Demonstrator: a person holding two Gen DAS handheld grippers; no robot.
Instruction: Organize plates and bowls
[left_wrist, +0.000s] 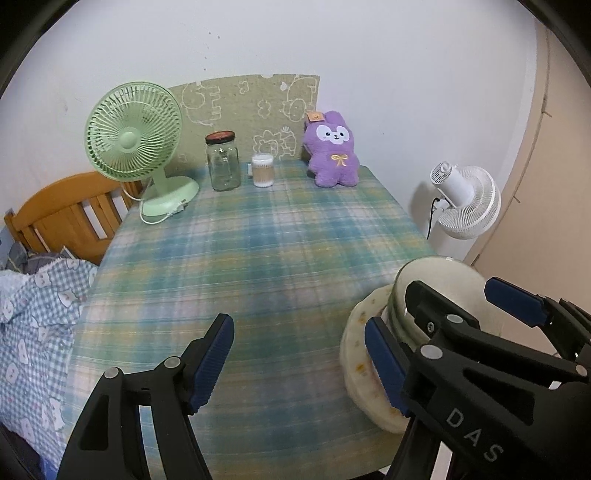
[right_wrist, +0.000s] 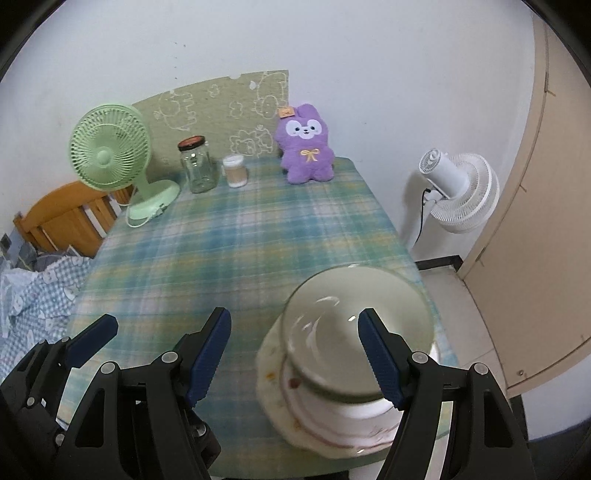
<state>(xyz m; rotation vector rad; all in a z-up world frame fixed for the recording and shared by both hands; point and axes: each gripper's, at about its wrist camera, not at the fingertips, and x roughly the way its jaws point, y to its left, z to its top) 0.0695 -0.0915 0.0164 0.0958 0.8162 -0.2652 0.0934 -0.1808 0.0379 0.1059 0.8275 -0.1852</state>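
A: Where do the dishes sit?

B: One stack (right_wrist: 343, 369) at the near right corner of the surface (right_wrist: 229, 258): a clear glass bowl (right_wrist: 354, 314) on top, a white bowl under it, a wide cream plate (right_wrist: 273, 391) at the bottom. The plate's near rim looks close to the surface's near edge.

A: And the tools?

B: The right tool (right_wrist: 293, 354) is spread, with nothing pinched. Its right finger shows in front of the glass bowl and its left finger over bare cloth, so the jaws do not frame the stack. The left tool (left_wrist: 299, 354) is spread too and empty, over cloth left of the stack.

A: How would you handle the step?

B: I judge the stacking mostly done. If it needs tidying, grip the plate's rim rather than the slick glass, and slide the whole stack away from the near edge. Keep it level so the bowls don't shift.

A: Room to move?

B: Plenty. The middle is bare; the green fan (right_wrist: 110, 162), jar (right_wrist: 197, 168), swab tub and purple plush (right_wrist: 308, 151) stand well apart along the far side. Watch the right edge, where the white fan (right_wrist: 458, 192) stands beyond it.
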